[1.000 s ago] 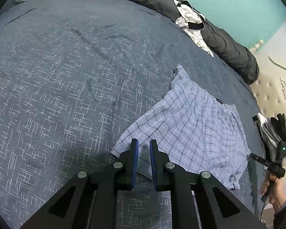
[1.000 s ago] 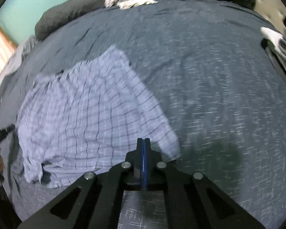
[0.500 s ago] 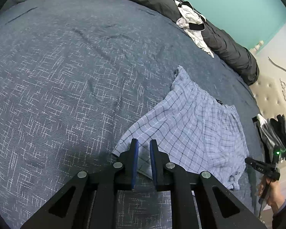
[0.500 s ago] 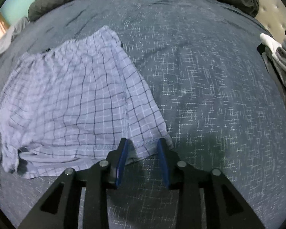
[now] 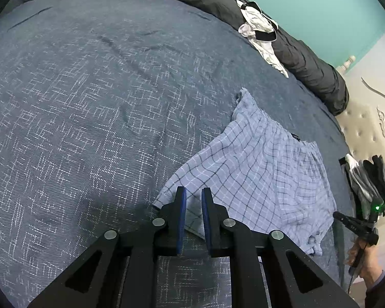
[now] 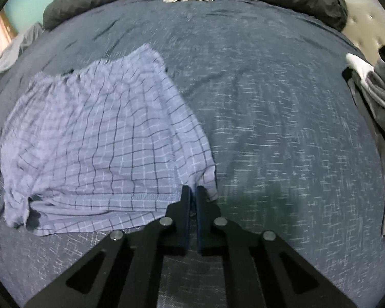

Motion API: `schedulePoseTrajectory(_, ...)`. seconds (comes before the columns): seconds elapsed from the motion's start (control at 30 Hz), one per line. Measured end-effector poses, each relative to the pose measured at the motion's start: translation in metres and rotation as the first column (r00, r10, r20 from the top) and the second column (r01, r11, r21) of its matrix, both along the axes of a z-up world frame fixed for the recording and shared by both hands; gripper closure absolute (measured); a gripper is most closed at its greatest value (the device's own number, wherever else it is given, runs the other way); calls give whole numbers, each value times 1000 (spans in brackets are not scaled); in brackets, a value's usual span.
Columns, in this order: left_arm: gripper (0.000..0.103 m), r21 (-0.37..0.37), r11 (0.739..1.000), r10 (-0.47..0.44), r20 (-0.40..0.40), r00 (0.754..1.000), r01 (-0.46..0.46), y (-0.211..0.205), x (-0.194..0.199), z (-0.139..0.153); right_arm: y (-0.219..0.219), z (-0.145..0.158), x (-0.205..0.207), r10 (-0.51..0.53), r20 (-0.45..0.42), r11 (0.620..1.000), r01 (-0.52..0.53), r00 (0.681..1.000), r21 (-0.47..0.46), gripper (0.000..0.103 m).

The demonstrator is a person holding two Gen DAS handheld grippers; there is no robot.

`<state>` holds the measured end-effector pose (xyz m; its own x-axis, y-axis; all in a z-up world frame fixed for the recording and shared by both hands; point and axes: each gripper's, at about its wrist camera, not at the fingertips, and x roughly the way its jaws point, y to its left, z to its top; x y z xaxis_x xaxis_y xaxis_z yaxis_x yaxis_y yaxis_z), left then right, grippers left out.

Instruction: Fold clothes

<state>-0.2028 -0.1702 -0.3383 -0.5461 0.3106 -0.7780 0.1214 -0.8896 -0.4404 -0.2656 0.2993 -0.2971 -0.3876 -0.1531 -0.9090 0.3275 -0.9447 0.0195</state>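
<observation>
Light blue plaid shorts (image 5: 259, 179) lie spread on the dark blue bedspread (image 5: 89, 118). My left gripper (image 5: 193, 196) hovers at the shorts' near hem corner. A narrow gap shows between its blue pads, and the flat cloth is visible through it, not pinched. In the right wrist view the shorts (image 6: 95, 141) fill the left half. My right gripper (image 6: 193, 192) is shut on their lower right hem corner, and the cloth puckers up into the pads. A hand (image 5: 367, 264) holding the right gripper's body shows at the left wrist view's right edge.
A rolled dark duvet (image 5: 308, 61) lines the far side of the bed, with white and black garments (image 5: 259, 28) on it. Grey and white clothes (image 6: 372, 89) are piled at the bed's right edge by a tufted headboard (image 5: 364, 125). Bare bedspread stretches to the left.
My right gripper opened around the shorts' hem corner, then shut on it, and the cloth there has puckered. The left gripper has kept still.
</observation>
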Motion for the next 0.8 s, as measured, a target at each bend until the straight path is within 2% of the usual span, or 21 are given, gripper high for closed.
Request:
schedulePoseTrajectory(0.2,90,2,1000,-1,6,1000,1,1,0,-2,13,5,-9,-47,18,996,49,999,-73,100)
schedulePoseTrajectory(0.33,90,5,1000,1,8,1000,-1,1,-2,-4,18,-2,-5,-82,72,987,91,994,-135,100)
schedulePoseTrajectory(0.43,90,7,1000,1,9,1000,-1,2,-2,-4,19,-3,-3,-87,99,985,101,991,-140,100)
schedulePoseTrajectory(0.73,89,15,1000,1,10,1000,-1,2,-1,-4,14,6,4,-88,50,980,96,995,-173,100)
schedulePoseTrajectory(0.8,89,16,1000,1,10,1000,-1,2,-1,-4,18,5,-3,-104,65,966,116,992,-231,100)
